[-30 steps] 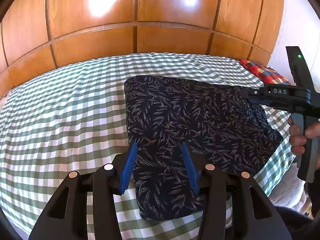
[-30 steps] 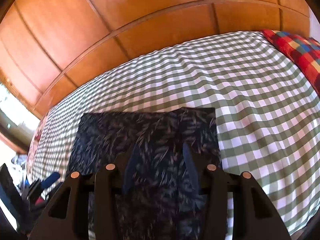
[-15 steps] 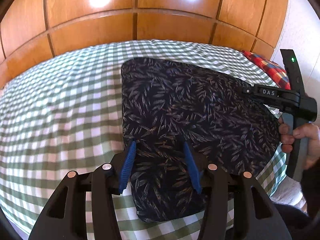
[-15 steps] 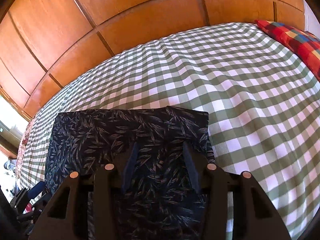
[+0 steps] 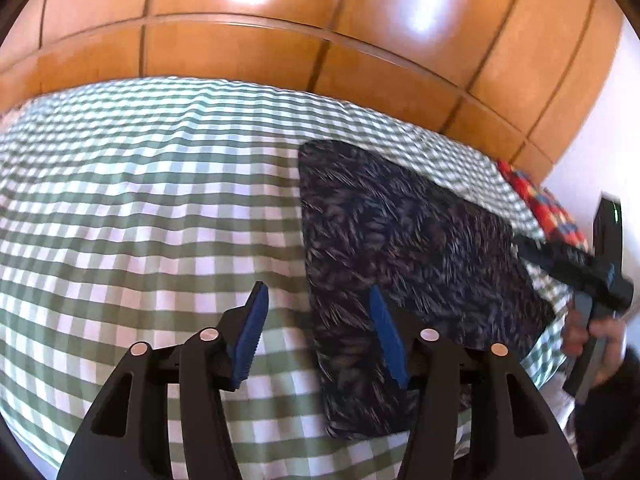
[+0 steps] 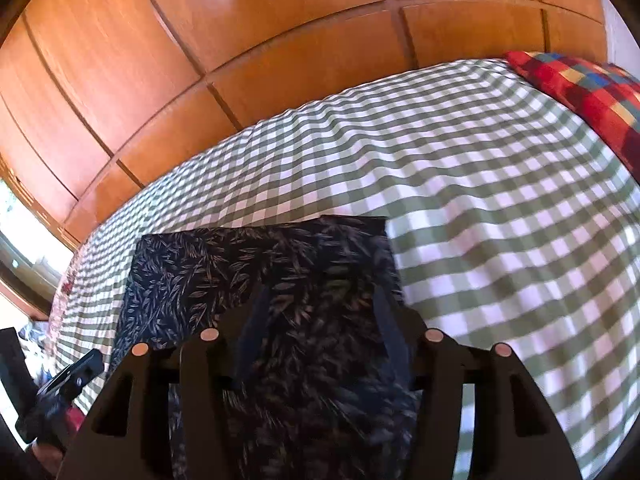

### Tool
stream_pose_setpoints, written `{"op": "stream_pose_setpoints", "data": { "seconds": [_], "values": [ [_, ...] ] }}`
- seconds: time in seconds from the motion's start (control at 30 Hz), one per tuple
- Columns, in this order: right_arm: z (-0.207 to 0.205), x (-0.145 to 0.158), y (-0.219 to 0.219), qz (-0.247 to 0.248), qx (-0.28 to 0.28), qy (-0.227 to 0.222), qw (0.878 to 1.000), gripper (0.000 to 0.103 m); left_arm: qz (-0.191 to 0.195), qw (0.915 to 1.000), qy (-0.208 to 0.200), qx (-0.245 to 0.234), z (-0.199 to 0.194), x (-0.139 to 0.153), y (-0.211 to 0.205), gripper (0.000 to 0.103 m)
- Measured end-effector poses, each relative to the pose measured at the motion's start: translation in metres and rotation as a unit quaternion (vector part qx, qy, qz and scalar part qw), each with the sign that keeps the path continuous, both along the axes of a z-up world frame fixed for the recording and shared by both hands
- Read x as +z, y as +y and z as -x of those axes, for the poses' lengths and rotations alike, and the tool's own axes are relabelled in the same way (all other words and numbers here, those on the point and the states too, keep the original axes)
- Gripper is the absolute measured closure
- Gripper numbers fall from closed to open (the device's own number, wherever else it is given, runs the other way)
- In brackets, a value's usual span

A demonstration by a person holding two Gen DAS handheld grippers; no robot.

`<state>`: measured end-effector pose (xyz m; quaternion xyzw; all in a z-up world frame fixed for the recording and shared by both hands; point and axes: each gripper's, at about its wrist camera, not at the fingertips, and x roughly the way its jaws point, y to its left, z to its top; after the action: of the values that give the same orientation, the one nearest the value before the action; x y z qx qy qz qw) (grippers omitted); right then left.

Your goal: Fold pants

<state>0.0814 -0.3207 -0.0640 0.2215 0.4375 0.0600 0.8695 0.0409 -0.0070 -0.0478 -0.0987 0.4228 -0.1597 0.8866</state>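
The pants point(image 5: 408, 240), dark with a pale leaf print, lie folded into a flat rectangle on the green-checked bed point(image 5: 140, 208). My left gripper point(image 5: 316, 300) straddles their left edge, one blue pad over the sheet and the other over the cloth. Its jaws are opening and nothing is pinched between them. My right gripper point(image 6: 320, 300) hovers over the pants point(image 6: 240, 272) near their right edge. Its jaws are also opening, and the cloth lies below them unpinched. In the left wrist view a hand point(image 5: 588, 328) holds the right gripper's black body point(image 5: 600, 276).
A red patchwork cushion point(image 6: 580, 88) lies at the bed's far right, also visible as the cushion point(image 5: 548, 208) beyond the pants. Wooden panelled doors point(image 5: 280, 12) stand behind the bed. A bright window point(image 6: 24, 248) is at the left. Bare checked sheet point(image 6: 500, 220) spreads right of the pants.
The left gripper swung left and rolled, so the pants now sit right of centre in its view. Both grippers' jaws spread wider. The right gripper shifted only slightly.
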Motion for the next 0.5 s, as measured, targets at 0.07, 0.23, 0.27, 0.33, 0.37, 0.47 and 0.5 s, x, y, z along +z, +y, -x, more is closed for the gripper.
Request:
{"op": "stream_pose_setpoints", "data": {
  "seconds": [0.07,0.23,0.27,0.33,0.37,0.47,0.5],
  "values": [
    [0.009,-0.003,-0.007,-0.021,0.006,0.012,1.0,0.047,0.013,0.9999,0.006,0.002,-0.005,0.0,0.004,0.049],
    [0.028,-0.014,-0.006,-0.019,0.035,0.034,0.999,0.057,0.036,0.999,0.027,0.0,-0.013,-0.006,0.007,0.049],
    [0.032,-0.014,-0.002,0.004,0.041,0.033,0.999,0.065,0.04,0.9987,0.031,-0.001,-0.013,-0.007,0.008,0.049],
    [0.034,-0.014,0.0,0.022,0.05,0.029,0.998,0.07,0.047,0.9983,0.034,-0.006,-0.013,-0.009,0.007,0.049],
    [0.034,-0.016,0.0,0.023,0.052,0.031,0.998,0.07,0.045,0.9984,0.033,-0.009,-0.012,-0.01,0.006,0.049],
    [0.031,-0.018,-0.001,0.018,0.057,0.037,0.998,0.069,0.051,0.9978,0.037,-0.021,-0.016,-0.012,0.007,0.049],
    [0.03,-0.016,-0.003,0.01,0.057,0.032,0.998,0.062,0.053,0.9974,0.042,-0.024,-0.018,-0.014,0.007,0.049]
  ]
}}
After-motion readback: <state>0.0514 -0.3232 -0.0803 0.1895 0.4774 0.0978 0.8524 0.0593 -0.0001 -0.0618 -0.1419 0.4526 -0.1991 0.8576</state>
